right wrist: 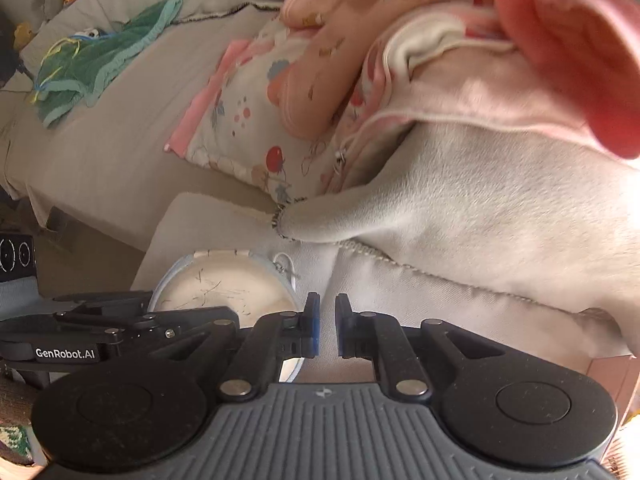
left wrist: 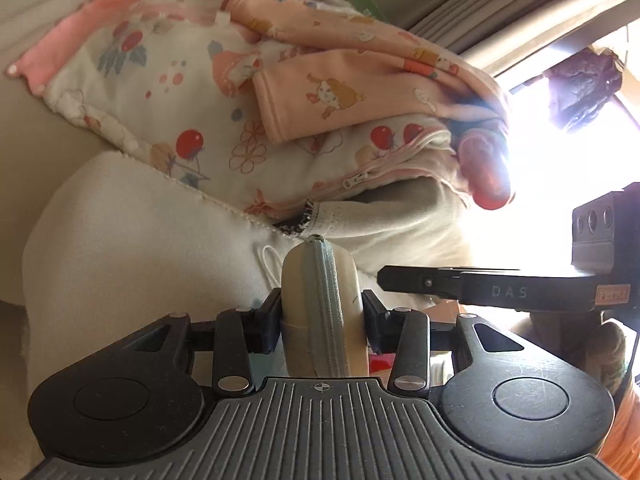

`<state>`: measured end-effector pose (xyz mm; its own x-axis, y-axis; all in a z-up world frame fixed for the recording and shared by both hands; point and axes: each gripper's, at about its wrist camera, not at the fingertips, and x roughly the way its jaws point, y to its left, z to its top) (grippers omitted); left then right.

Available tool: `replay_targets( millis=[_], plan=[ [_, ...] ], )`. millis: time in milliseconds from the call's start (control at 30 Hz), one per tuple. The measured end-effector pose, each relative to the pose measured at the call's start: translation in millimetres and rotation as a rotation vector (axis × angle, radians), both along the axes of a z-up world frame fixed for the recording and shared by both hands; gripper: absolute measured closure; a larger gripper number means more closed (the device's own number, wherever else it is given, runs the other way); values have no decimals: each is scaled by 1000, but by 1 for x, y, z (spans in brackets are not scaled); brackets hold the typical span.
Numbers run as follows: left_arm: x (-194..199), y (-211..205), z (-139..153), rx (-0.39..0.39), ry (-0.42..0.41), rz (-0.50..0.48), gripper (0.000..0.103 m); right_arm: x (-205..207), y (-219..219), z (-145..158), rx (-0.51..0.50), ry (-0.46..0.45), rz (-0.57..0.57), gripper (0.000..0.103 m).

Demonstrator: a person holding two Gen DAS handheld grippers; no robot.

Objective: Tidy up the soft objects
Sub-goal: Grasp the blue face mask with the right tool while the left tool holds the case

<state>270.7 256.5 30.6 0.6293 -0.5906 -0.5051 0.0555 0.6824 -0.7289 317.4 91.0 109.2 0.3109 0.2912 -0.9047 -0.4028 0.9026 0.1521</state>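
Cream round zip pouch (left wrist: 324, 308) is clamped edge-on in the left gripper (left wrist: 323, 312) at the sofa cushion's (right wrist: 440, 312) front edge, the right gripper (right wrist: 327, 328) nearly closed and empty beside it; placement near the folded clothes (left wrist: 224, 112) seems required next.

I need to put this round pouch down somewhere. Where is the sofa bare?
Bare sofa seat lies between the green cloth and the strawberry-print quilt. The cream cushion ahead of the right gripper is also bare. Crowded: the quilt pile, topped by pink clothing.
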Motion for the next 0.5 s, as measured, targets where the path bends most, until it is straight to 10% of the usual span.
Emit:
replay_targets(
  millis=[267,500],
  plan=[
    [-95,37,40,161,-178,247,58,-37,32,47,61,4,18,58],
    [-146,50,50,330,-208,387,58,-57,88,5,-3,158,-15,55]
  ],
)
